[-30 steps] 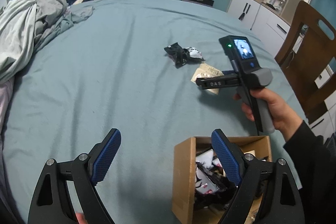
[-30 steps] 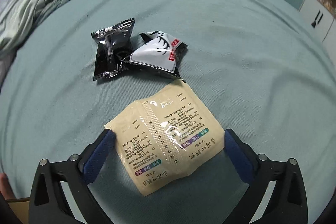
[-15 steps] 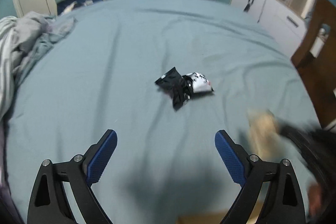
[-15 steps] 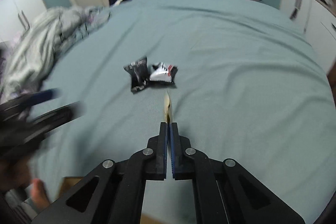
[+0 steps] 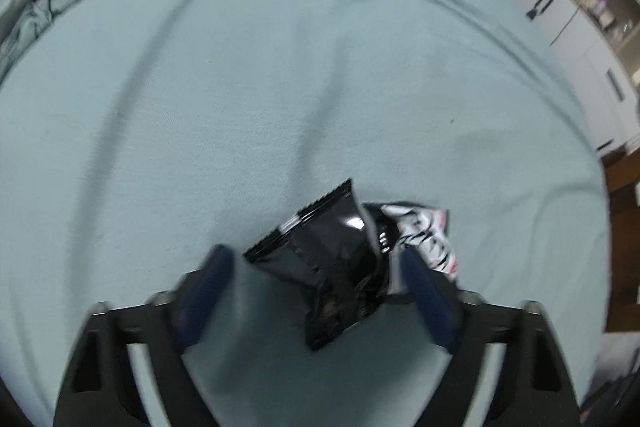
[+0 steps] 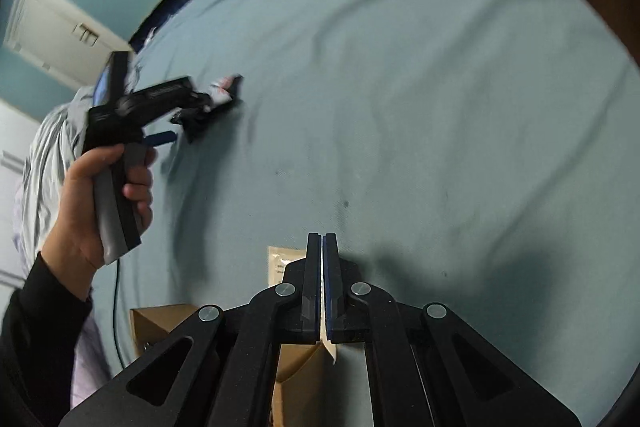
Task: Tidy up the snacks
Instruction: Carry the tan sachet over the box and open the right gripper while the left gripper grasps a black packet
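**Left gripper at black packet; right gripper carrying beige sachet**

Left gripper (image 5: 316,279): its fingers (image 5: 208,279) have just been closing and straddle the black snack packet (image 5: 320,259) on the bed (image 5: 280,75); a gap still shows beside the left finger, so no pinch. A white-patterned packet (image 5: 424,235) lies touching the black one, by the right finger. Frame blurred.

Right gripper (image 6: 322,241): fingers pressed together on the beige sachet (image 6: 280,261), held above the cardboard box (image 6: 160,323). The person's left hand (image 6: 104,203) grips the other tool's handle.
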Demonstrator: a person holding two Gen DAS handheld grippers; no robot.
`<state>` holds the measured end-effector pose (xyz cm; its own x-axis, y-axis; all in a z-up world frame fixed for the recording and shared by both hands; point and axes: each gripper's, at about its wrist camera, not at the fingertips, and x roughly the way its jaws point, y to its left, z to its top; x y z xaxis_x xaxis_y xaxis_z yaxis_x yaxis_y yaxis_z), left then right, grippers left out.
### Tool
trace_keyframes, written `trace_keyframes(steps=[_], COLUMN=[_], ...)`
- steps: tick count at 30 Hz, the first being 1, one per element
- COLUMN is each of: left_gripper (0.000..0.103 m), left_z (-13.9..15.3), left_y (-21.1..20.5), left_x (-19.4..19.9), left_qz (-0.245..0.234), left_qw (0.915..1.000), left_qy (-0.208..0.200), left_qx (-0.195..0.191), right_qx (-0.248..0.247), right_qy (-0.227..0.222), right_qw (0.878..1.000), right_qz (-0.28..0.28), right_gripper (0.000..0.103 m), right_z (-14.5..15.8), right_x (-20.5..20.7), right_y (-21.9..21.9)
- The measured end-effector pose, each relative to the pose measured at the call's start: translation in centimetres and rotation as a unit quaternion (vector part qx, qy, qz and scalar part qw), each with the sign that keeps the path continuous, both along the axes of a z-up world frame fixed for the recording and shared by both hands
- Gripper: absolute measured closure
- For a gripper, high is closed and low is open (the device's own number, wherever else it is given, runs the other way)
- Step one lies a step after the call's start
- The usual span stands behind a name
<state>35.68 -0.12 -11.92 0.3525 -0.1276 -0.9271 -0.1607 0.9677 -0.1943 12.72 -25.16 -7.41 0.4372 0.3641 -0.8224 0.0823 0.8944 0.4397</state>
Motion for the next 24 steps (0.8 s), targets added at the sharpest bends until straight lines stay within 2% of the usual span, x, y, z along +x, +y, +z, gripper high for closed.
trace_keyframes(steps=[3,5,6,7,9,14,18,20,24], left_gripper=[0.051,0.052,0.052,0.053,0.053,0.053,0.053,0.053,0.052], left_z=[0.3,0.8,1.2,1.5,2.4,6.9,11.2,13.1,14.2], left_y=[-0.1,-0.1,-0.1,0.0,0.8,1.5,1.8,1.9,0.6], left_x=[-0.2,-0.7,-1.2,-1.6,-2.7,-7.7,-13.4,-17.5,-23.8], left_qz=[-0.014,-0.021,-0.021,-0.022,-0.023,-0.046,-0.073,-0.096,-0.143], left_qw=[0.9997,0.9991,0.999,0.9991,0.9992,0.9976,0.9938,0.9902,0.983], left_qy=[0.001,-0.002,-0.003,-0.005,-0.012,-0.045,-0.081,-0.102,-0.115], left_qx=[0.022,0.037,0.04,0.037,0.03,0.026,0.015,0.011,0.011], right_qx=[-0.026,-0.015,-0.008,0.004,0.026,0.047,0.071,0.077,0.065], right_qy=[0.042,0.064,0.079,0.089,0.1,0.113,0.075,0.061,0.057], right_qw=[0.999,0.998,0.997,0.996,0.994,0.992,0.993,0.993,0.991], right_qz=[-0.004,0.005,0.012,0.017,0.022,0.036,0.05,0.064,0.104], right_gripper=[0.098,0.082,0.068,0.059,0.052,0.051,0.051,0.051,0.051], right_z=[-1.5,-2.5,-2.9,-3.5,-4.1,-5.2,-3.7,-3.0,-3.3], right_x=[0.5,0.6,0.8,1.2,1.3,2.6,3.2,2.6,1.4], right_y=[0.3,0.6,0.8,1.1,1.4,2.2,2.0,2.2,3.2])
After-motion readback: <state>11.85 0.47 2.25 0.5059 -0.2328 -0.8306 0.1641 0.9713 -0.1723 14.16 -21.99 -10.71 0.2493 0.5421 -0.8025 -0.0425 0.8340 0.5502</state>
